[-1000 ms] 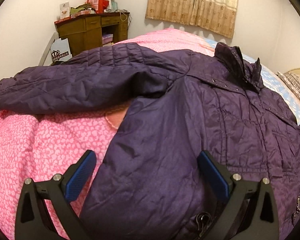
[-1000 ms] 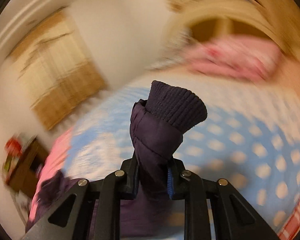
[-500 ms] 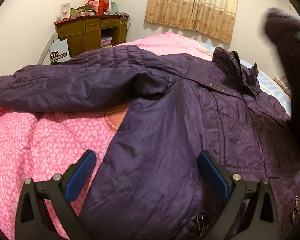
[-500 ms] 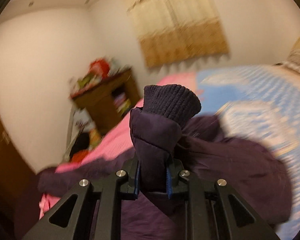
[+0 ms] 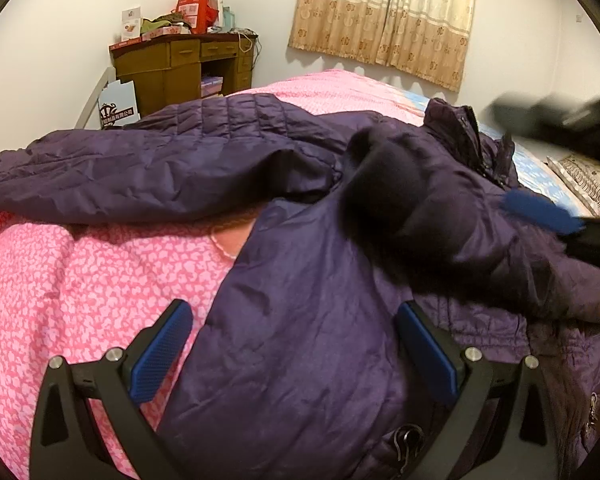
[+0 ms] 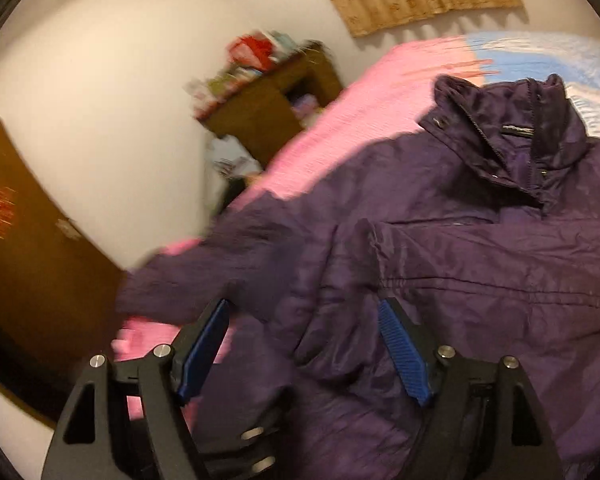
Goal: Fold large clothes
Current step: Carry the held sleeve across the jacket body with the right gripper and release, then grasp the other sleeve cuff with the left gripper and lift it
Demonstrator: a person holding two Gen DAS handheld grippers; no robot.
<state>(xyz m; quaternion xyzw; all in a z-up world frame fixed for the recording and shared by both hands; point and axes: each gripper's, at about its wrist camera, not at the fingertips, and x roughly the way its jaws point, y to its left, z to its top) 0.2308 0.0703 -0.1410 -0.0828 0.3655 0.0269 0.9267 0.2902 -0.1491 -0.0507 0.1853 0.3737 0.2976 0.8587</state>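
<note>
The right gripper (image 6: 304, 344) is opening, its blue ribbed pads (image 6: 400, 344) spread with only loose cloth lying beneath them, nothing pinched. In the left wrist view the left gripper (image 5: 292, 352) stands wide and empty over the hem of the dark purple padded nylon jacket (image 5: 300, 320), which lies spread on the pink patterned bedspread (image 5: 80, 272). One sleeve with a dark knitted cuff (image 5: 380, 188) lies across the chest, toward 1 o'clock from the left gripper. The other sleeve (image 5: 140, 168) stretches out to 10 o'clock. The collar (image 5: 468, 140) points to 1 o'clock, so the long axis runs hem to collar. The jacket looks soft, bulky and slippery; a cuff, hem or seam seems the safest place to pinch.
</note>
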